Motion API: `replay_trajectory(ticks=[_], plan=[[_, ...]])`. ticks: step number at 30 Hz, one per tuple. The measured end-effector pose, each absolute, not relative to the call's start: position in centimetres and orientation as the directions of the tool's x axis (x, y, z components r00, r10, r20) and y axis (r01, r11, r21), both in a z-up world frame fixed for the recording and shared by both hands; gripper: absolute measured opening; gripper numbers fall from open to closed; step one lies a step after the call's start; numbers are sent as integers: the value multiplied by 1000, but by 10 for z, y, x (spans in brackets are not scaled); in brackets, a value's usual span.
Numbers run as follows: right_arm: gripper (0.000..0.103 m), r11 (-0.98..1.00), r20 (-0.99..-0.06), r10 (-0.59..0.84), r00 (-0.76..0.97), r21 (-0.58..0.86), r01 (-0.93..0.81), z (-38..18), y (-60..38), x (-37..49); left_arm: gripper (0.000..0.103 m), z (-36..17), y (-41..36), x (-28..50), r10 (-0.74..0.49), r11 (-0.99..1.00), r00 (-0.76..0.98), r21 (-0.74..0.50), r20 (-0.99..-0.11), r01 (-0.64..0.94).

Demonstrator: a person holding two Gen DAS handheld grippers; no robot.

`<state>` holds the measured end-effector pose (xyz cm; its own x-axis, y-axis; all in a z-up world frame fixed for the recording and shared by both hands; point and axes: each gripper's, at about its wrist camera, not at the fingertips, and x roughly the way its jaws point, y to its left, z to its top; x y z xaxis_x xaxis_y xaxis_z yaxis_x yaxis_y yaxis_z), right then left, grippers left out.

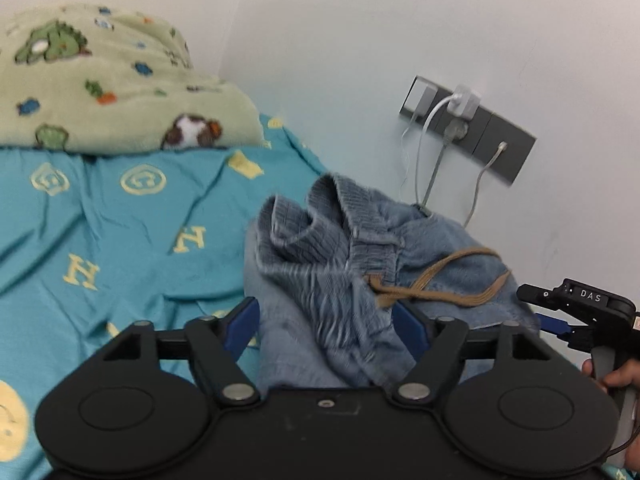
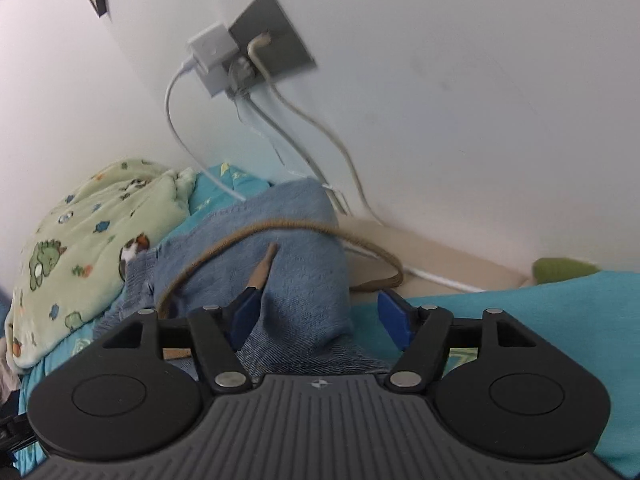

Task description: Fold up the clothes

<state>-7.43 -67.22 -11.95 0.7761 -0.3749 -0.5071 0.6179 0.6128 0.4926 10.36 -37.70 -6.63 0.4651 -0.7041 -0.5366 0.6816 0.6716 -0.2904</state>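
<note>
Teal bedsheet (image 1: 120, 232) under crumpled blue trousers (image 1: 340, 280): unfolded, everything remains. Your left gripper (image 1: 326, 328) and right gripper (image 2: 320, 320) straddle cloth, fingers apart.

Each hand-held gripper is matte black with blue finger pads (image 1: 240, 326) and silver pivot screws. The right hand-held gripper (image 2: 320, 322) has a ribbed top plate. Seen from the left one, it carries a white "DAS" marking (image 1: 590, 295).

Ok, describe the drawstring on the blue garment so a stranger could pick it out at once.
Start at the turquoise bedsheet and go to the wall side, under the grey socket panel, where the bunched blue garment lies. Across its top runs the drawstring, a flat tan cord in a loose loop. It is the only brown thing there; the cables nearby are white or grey.
</note>
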Motion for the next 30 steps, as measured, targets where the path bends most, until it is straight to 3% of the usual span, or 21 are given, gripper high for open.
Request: replay_trajectory(ticks=[10, 23, 30], plan=[[68, 731, -458, -366, 810, 397, 555, -44, -625, -72, 85, 6, -325, 87, -685, 705, 555, -237, -472, 669], [68, 904, -369, -171, 914, 309, 294, 52, -497, -24, 96, 84, -202, 73, -581, 808, 721, -159, -379, 567], [67, 947, -346, -31, 938, 291, 138, 74, -418, 4, 101, 101, -134, 59, -497, 860, 794, -73, -350, 506]])
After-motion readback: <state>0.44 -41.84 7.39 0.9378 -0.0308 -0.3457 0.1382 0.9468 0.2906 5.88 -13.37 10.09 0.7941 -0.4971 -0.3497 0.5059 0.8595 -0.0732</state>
